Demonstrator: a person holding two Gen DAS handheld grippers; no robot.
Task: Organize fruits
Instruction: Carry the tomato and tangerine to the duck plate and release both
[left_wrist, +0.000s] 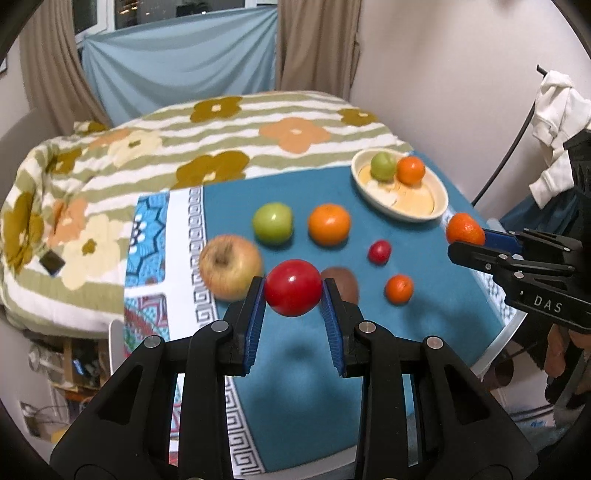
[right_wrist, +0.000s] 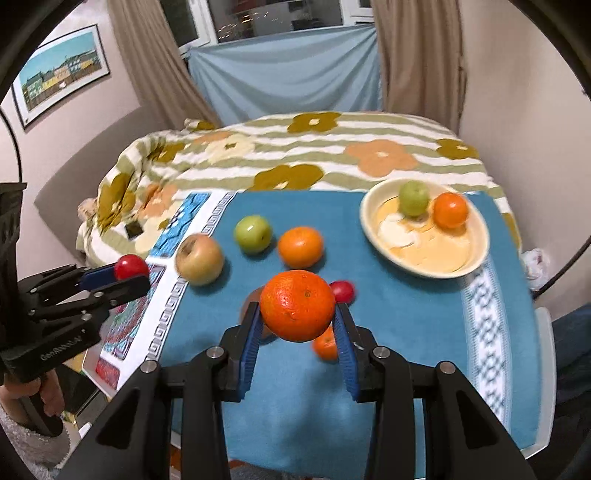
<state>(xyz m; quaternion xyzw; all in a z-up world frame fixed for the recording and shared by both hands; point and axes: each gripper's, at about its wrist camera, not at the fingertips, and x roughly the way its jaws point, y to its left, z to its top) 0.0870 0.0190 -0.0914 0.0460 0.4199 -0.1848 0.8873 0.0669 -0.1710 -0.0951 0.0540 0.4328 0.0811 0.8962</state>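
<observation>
My left gripper (left_wrist: 293, 291) is shut on a red tomato-like fruit (left_wrist: 293, 287), held above the blue cloth (left_wrist: 295, 369). My right gripper (right_wrist: 297, 317) is shut on an orange (right_wrist: 297, 304), also held above the cloth; it shows in the left wrist view (left_wrist: 464, 229) too. A cream bowl (right_wrist: 476, 258) at the back right holds a green apple (right_wrist: 413, 197) and an orange (right_wrist: 450, 209). On the cloth lie a yellow apple (left_wrist: 229, 266), a green apple (left_wrist: 272, 222), an orange (left_wrist: 328, 224), a small red fruit (left_wrist: 379, 252), a small orange (left_wrist: 399, 288) and a brown kiwi (left_wrist: 345, 282).
A flowered quilt on a bed (left_wrist: 221, 140) lies behind the table. The table edge runs along the right (left_wrist: 506, 332). Clothes hang at the far right (left_wrist: 554, 122). A patterned mat (left_wrist: 147, 229) borders the cloth's left side.
</observation>
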